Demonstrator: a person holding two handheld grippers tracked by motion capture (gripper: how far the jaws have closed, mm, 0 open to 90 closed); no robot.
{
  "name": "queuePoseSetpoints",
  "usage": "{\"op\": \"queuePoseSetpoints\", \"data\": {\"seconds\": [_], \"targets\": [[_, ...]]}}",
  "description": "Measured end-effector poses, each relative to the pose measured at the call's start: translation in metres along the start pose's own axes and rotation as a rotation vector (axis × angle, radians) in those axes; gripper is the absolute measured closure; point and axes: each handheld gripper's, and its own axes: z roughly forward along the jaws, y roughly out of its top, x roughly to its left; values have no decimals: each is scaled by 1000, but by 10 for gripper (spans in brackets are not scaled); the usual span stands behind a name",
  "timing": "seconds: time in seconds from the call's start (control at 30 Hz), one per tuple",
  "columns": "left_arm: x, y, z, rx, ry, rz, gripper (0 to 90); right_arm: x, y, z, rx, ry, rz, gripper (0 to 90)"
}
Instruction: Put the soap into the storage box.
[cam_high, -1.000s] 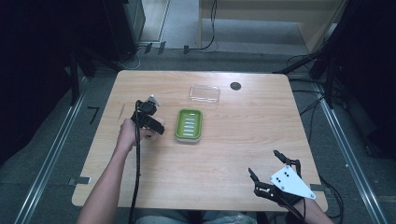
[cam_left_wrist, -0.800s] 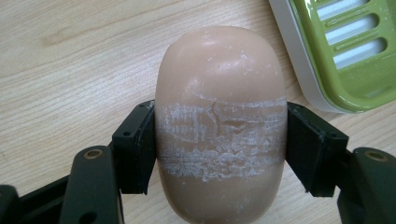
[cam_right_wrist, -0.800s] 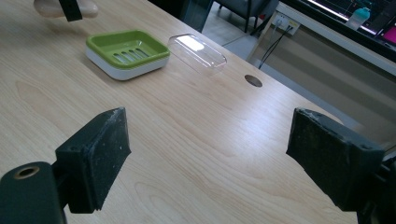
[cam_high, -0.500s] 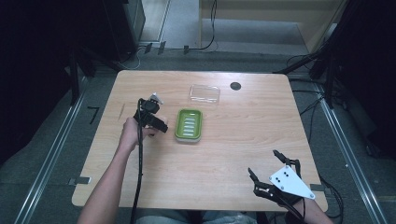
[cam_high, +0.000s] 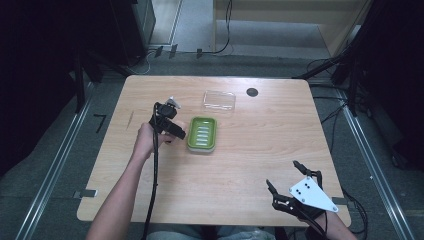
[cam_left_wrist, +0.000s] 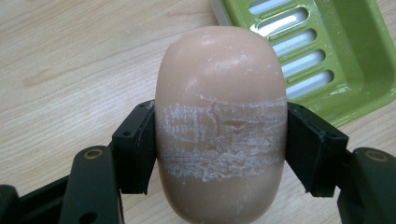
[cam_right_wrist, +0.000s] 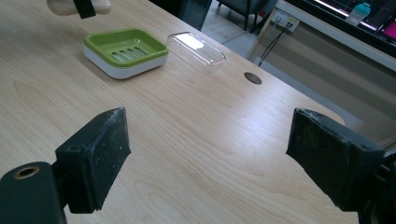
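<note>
We find the left gripper (cam_left_wrist: 219, 154) clamped on a beige soap bar (cam_left_wrist: 220, 126), held above the wooden table (cam_high: 250, 165) just beside the green soap dish (cam_high: 202, 134). The clear lid (cam_high: 219, 100) lies beyond the dish. The right gripper (cam_right_wrist: 208, 158) rests near the table's front edge, jaws spread wide, grasping nothing.

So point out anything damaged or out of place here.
The soap bar clamped in the left gripper has a scuffed, flaky white band across its middle, level with the jaws. The clear lid lies apart from the green soap dish.
</note>
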Motion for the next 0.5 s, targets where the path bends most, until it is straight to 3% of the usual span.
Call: {"op": "queuePoseSetpoints", "data": {"seconds": [0.5], "targets": [[-6,4,-3,-28,-5,-2,338,-1,-1,-1,12,3,2,131]]}}
